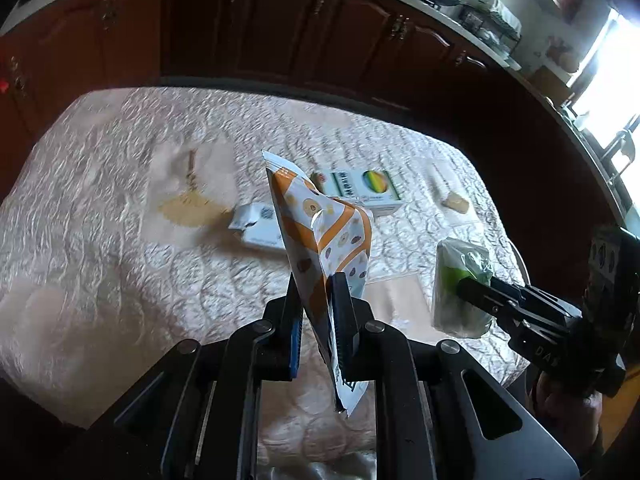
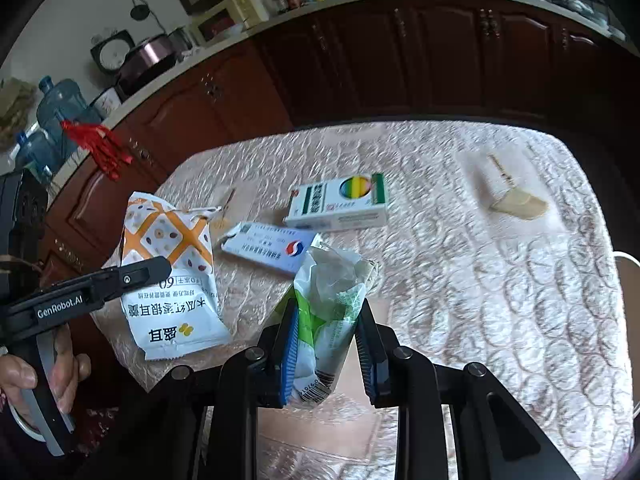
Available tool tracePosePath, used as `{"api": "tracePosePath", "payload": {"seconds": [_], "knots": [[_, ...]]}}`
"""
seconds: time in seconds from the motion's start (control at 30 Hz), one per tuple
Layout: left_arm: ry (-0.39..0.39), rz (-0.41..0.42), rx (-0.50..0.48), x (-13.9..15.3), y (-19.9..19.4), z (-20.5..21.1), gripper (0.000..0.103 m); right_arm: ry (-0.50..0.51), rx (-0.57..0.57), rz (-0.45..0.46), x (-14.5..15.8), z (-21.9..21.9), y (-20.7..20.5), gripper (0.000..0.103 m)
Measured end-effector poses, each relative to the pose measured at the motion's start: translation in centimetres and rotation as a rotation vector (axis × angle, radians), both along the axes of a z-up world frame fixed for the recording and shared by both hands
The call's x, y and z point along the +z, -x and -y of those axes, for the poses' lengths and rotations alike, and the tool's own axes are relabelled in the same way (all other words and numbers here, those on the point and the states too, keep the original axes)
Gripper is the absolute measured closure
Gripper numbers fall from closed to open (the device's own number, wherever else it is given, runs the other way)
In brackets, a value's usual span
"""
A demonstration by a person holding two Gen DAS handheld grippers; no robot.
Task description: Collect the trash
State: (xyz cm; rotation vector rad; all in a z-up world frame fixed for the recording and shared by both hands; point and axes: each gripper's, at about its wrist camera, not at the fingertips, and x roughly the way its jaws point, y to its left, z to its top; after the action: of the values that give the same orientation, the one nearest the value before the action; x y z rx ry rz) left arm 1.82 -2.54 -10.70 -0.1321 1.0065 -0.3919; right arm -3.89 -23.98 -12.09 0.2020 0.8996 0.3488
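My left gripper [image 1: 316, 312] is shut on an orange-and-white snack bag [image 1: 320, 220] and holds it upright above the table. The right wrist view shows the same bag [image 2: 176, 320] at the left, pinched by the left gripper [image 2: 160, 268] in a person's hand. My right gripper [image 2: 330, 344] is shut on a crumpled green-and-white wrapper [image 2: 332, 292], which is also off the table. That wrapper [image 1: 460, 280] and the right gripper [image 1: 466, 284] appear at the right of the left wrist view.
A green-and-white medicine box [image 2: 340, 204] and a flat blue-and-white box [image 2: 272, 248] lie on the embossed pink tablecloth [image 2: 500, 300]. Tan fan-shaped marks [image 2: 516, 204] show on the cloth. Dark red kitchen cabinets [image 2: 400, 60] stand beyond the table's far edge.
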Motion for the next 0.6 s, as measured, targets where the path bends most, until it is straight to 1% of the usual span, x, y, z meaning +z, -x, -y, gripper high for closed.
{"api": "tracePosePath", "payload": {"seconds": [0.1, 0.6], "knots": [[0.006, 0.002, -0.017, 0.3, -0.4, 1.0, 0.092, 0.000, -0.017, 0.014, 0.8, 1.0, 0.3, 0.078], [-0.040, 0.053, -0.141, 2.1, -0.7, 8.3, 0.092, 0.023, -0.103, 0.050, 2.5, 5.2, 1.5, 0.078]]}}
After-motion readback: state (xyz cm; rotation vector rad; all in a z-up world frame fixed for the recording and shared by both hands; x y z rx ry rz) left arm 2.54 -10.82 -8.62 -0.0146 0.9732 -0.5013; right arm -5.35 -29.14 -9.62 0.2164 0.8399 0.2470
